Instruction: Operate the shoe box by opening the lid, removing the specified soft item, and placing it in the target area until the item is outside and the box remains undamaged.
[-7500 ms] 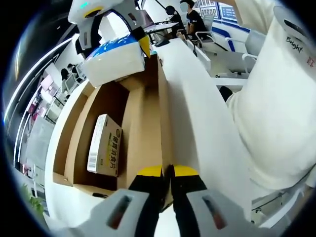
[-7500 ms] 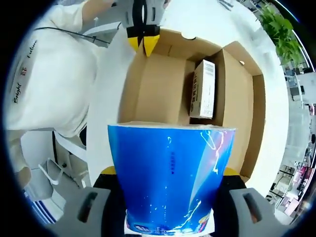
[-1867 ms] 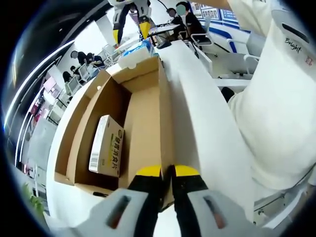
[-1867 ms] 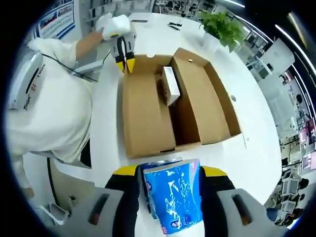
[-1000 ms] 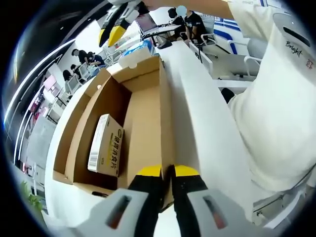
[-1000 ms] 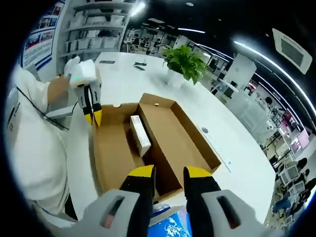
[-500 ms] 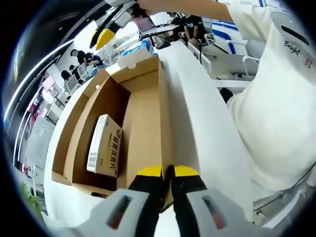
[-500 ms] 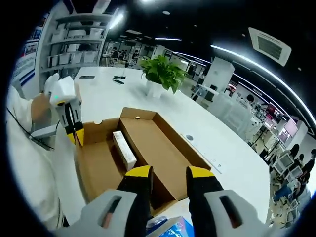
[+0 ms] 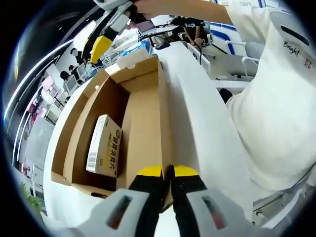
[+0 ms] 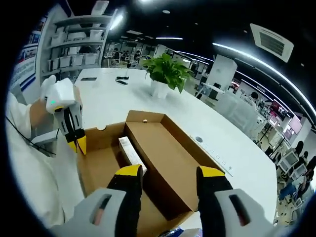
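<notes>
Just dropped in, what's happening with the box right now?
The left tool is shut on the lid edge of the open box, holding it back. The right tool is open with nothing in it, above the box. A small carton lies inside. The blue pack sits on the table past the box's far end.

You're in an open-plan office: long white table [image 10: 148, 106], potted plant [image 10: 165, 74] at twelve o'clock, shelving [image 10: 81, 47] at ten, seated people [image 9: 190, 24] at desks.
</notes>
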`<state>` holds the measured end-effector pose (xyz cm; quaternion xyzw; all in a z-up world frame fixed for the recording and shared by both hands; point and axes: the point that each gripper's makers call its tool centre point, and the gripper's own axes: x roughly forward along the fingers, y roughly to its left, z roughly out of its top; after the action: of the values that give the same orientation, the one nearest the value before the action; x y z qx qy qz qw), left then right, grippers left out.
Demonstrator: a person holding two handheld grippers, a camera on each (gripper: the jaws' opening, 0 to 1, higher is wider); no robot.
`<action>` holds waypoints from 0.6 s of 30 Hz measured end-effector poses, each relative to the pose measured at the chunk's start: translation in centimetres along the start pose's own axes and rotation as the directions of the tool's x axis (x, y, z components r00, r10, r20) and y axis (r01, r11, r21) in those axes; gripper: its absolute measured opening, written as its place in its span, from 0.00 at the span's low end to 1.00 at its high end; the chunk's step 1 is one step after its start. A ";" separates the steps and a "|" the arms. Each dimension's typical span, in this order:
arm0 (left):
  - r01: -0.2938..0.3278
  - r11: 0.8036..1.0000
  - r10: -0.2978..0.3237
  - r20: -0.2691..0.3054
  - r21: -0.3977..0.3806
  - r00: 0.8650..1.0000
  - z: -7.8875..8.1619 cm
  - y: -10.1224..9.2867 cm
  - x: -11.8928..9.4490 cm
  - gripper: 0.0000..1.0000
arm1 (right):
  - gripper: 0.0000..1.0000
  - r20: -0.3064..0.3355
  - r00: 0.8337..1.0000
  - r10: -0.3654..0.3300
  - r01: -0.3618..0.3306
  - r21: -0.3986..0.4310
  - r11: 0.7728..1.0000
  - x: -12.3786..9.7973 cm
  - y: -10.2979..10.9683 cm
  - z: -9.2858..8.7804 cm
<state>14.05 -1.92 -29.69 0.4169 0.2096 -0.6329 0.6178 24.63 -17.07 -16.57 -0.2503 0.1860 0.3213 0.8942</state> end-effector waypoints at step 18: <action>-0.004 1.000 0.004 0.007 -0.011 1.000 0.1 -0.1 0.0 0.04 | 0.33 0.097 0.992 -0.084 0.092 -0.073 0.993 1.2 0.7 2.1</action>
<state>13.93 -1.93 -29.68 0.4115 0.2103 -0.6320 0.6222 25.37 -14.81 -15.73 -0.2775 0.1202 0.2999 0.9048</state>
